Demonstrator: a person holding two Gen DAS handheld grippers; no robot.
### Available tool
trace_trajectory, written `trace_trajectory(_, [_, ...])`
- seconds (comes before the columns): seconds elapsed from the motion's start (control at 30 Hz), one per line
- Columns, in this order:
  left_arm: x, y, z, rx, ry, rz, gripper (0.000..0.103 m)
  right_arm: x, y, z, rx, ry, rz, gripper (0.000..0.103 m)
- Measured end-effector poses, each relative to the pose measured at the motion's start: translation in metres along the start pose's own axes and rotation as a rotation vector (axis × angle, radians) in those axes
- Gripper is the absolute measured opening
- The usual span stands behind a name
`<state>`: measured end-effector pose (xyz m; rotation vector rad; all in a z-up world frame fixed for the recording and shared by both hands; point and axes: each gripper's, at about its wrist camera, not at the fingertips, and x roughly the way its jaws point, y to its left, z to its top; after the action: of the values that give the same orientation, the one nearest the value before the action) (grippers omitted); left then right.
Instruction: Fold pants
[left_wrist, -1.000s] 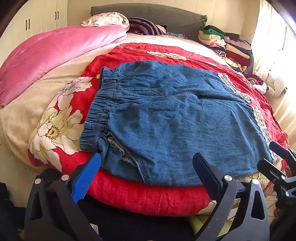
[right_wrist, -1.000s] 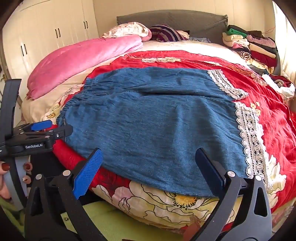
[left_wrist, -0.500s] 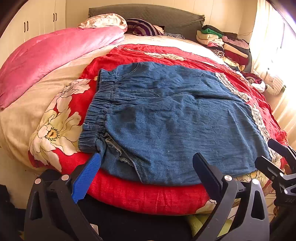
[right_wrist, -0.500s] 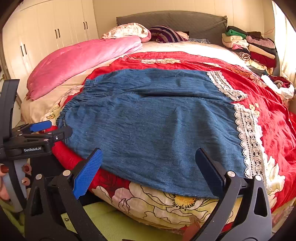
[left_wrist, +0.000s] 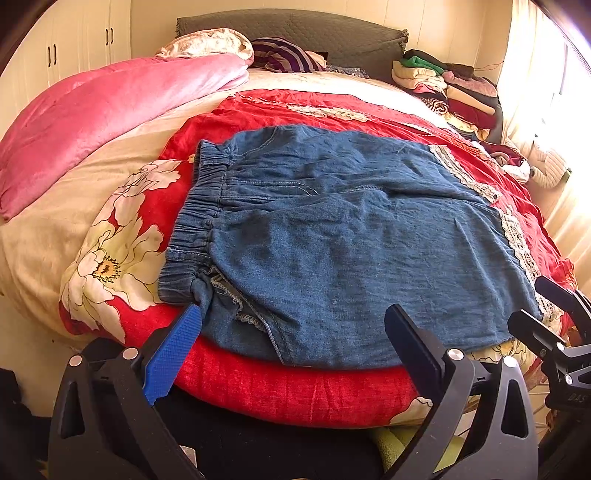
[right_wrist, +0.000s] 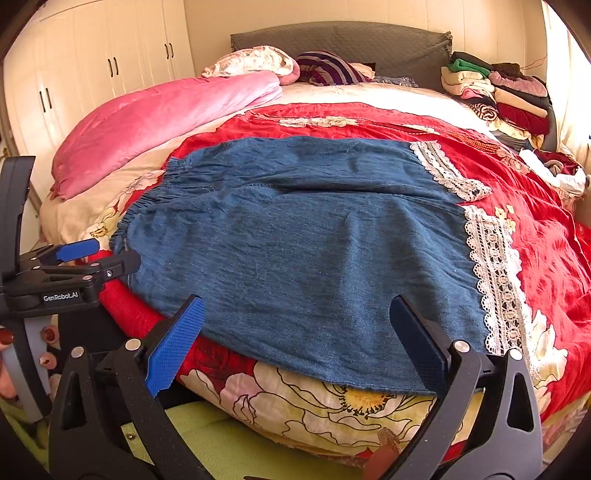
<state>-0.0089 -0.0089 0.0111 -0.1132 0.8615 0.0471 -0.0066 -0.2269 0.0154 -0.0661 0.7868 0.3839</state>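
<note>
Blue denim pants (left_wrist: 351, 236) with white lace hems (right_wrist: 495, 266) lie flat on the red floral bedspread (left_wrist: 295, 391), elastic waistband (left_wrist: 199, 221) at the left. My left gripper (left_wrist: 291, 343) is open and empty at the bed's near edge, just short of the waistband corner. It shows at the left in the right wrist view (right_wrist: 96, 258). My right gripper (right_wrist: 295, 332) is open and empty, just before the near leg's edge. It shows at the right in the left wrist view (left_wrist: 546, 310).
A pink quilt (left_wrist: 92, 122) lies at the bed's left. Pillows (right_wrist: 258, 61) and a grey headboard (right_wrist: 369, 40) are at the back. A stack of folded clothes (right_wrist: 498, 92) sits at the back right. White wardrobes (right_wrist: 92, 74) stand left.
Both grippers have edged slightly closer to the pants' near edge. Both stay open and the pants have not moved.
</note>
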Motion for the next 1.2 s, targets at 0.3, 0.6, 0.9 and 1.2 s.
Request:
trace_trajectory(0.3, [-0.0022, -0.0013, 0.0010, 0.002, -0.001, 0.005, 0.099, -0.0016, -0.0026, -0.0001, 0.001, -0.006, -0.002, 0.095])
trace_trajectory(0.6, [-0.0024, -0.0017, 0.0011, 0.004, -0.002, 0.004, 0.099, -0.0020, -0.0017, 0.0000, -0.003, -0.008, -0.006, 0.095])
trace_trajectory(0.9, [-0.0032, -0.0017, 0.0014, 0.006, -0.002, 0.005, 0.099, -0.0018, -0.0016, -0.0001, -0.007, -0.015, -0.012, 0.095])
trace_trajectory(1.2, [-0.0018, -0.0020, 0.0018, 0.006, 0.002, 0.000, 0.099, -0.0011, -0.0020, 0.0019, -0.015, -0.013, -0.015, 0.095])
